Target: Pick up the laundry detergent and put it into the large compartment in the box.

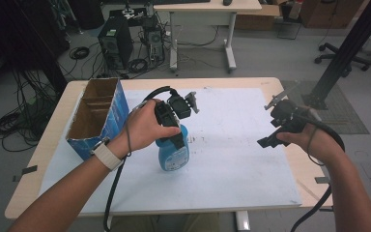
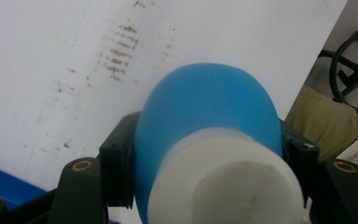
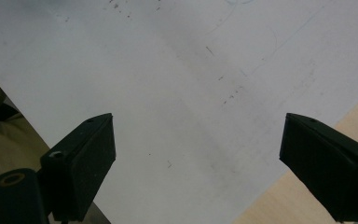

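A blue plastic bottle (image 1: pixel 173 157) with a white cap (image 2: pixel 226 184) stands on the white sheet (image 1: pixel 232 159) near the table's middle. My left gripper (image 1: pixel 174 140) comes down on it from above and is shut on its upper part; in the left gripper view the black jaws press against both sides of the blue body (image 2: pixel 207 100) just below the cap. My right gripper (image 1: pixel 270 140) hovers over the right part of the sheet, open, with bare white sheet (image 3: pixel 191 93) between its wide-spread jaws.
An open blue cardboard box (image 1: pixel 99 116) with inner dividers stands at the table's left. The wooden table edge (image 1: pixel 297 159) runs along the right of the sheet. Beyond the table are a computer tower (image 1: pixel 116 46), cables, another desk and a black post.
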The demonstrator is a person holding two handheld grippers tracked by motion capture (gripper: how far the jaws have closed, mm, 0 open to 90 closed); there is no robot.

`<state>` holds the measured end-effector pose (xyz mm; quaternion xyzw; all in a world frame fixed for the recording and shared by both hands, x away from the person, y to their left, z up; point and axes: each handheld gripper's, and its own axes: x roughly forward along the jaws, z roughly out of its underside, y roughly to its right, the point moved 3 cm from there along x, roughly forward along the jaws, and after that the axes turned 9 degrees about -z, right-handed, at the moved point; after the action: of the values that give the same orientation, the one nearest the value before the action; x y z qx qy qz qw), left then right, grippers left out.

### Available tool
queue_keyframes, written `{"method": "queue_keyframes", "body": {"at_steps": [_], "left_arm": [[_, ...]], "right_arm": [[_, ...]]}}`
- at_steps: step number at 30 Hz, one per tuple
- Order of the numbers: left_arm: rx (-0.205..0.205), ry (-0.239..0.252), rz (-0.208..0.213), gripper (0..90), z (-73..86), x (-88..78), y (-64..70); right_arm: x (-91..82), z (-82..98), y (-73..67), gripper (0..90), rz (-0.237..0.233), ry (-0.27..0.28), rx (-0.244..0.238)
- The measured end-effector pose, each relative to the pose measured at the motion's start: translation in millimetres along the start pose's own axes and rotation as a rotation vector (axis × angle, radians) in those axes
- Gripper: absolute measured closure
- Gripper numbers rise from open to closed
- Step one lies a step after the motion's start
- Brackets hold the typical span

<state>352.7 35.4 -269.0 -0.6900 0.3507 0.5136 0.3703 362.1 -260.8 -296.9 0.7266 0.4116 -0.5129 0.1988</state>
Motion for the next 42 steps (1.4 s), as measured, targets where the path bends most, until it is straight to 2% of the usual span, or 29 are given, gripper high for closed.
{"method": "queue_keyframes", "body": {"at_steps": [18,24,32,42], "left_arm": [[-0.076,-0.019,-0.036,37.3,5.7,-24.1,-7.9],[-0.123,-0.024,-0.05,37.3,7.5,-38.8,-13.4],[-0.204,-0.045,-0.058,37.3,13.2,-58.1,-23.8],[-0.276,-0.06,-0.069,37.3,23.1,-85.0,-38.6]], "right_arm": [[-1.0,-4.7,-0.8,10.5,-0.002,0.002,-0.014],[-1.3,-6.4,-1.1,10.5,-0.001,0.002,-0.017],[-0.1,-9.1,-1.9,10.5,-0.005,0.004,-0.025],[2.7,-15.2,-3.6,10.5,-0.01,0.005,-0.042]]}}
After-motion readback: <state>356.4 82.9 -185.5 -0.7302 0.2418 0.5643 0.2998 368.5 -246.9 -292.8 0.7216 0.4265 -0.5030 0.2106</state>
